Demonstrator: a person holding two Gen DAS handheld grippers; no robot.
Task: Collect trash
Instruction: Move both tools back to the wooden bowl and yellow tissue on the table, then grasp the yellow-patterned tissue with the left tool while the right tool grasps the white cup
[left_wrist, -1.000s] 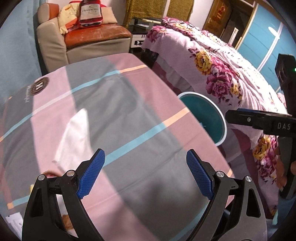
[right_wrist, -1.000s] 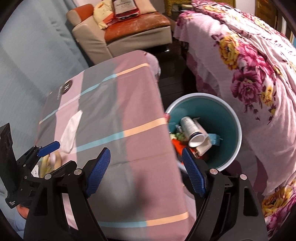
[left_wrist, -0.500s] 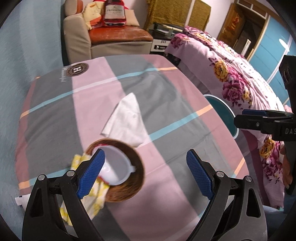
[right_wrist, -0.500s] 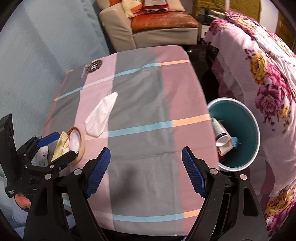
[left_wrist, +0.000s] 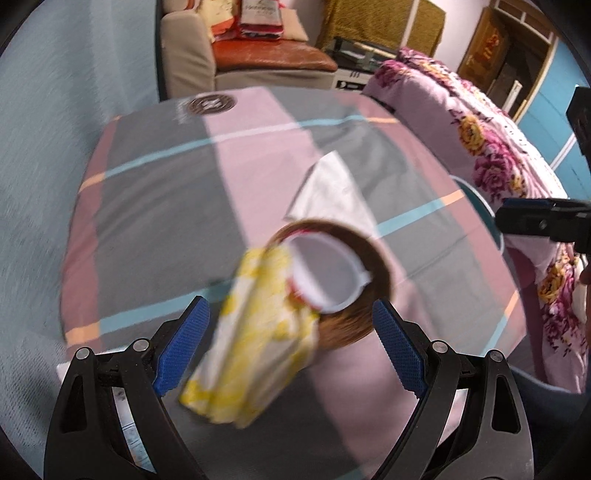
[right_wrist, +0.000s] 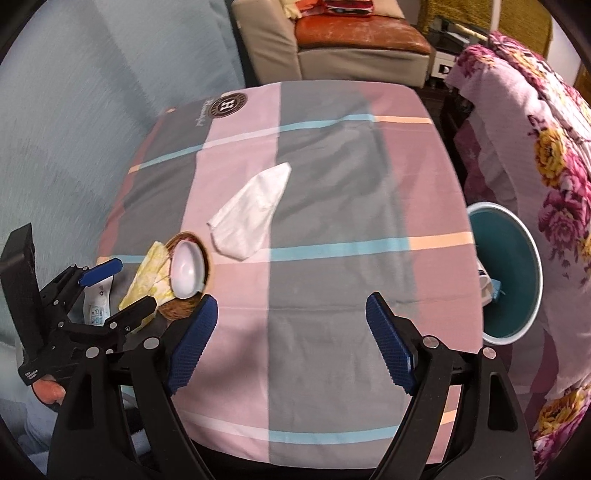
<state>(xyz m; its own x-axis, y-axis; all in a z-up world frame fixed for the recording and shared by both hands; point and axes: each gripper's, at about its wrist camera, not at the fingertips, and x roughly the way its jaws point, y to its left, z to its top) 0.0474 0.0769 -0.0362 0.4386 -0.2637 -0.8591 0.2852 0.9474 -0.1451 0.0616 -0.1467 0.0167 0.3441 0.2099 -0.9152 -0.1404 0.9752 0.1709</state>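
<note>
Blue ribbed pads line both of your claws, and both claws stand spread wide with nothing between the pads. Your left claw (left_wrist: 291, 341) hovers low over the near left part of the table (right_wrist: 332, 177), which carries a cloth checked in pink and grey with thin blue and peach stripes. Between its spread fingers, not touched by either pad, lies a yellow-and-white wrapper (left_wrist: 255, 343); this view is blurred, so finer detail of the wrapper cannot be read. The wrapper leans against a brown round bowl (left_wrist: 354, 325), and a white lid or dish (left_wrist: 325, 273) rests inside that bowl. Just beyond the bowl a white tissue (left_wrist: 332, 192) lies flat on the cloth.

Your right claw (right_wrist: 291, 339) hangs over the near middle of the table, above bare cloth. From this side you see the left claw (right_wrist: 110, 288) at the lower left, the wrapper (right_wrist: 147, 273) and bowl (right_wrist: 181, 306) just beside its fingers, and a small white printed packet (right_wrist: 96, 302) under them. The tissue (right_wrist: 251, 214) lies near the middle of the table, well apart from your right claw.

Off the right edge of the table stands a teal bin with a white rim (right_wrist: 517, 332); some items show against its inner wall. A flowered bedspread (right_wrist: 546, 155) lies beside the bin, and a beige armchair with an orange-brown seat (right_wrist: 358, 33) stands beyond the far end of the table.
</note>
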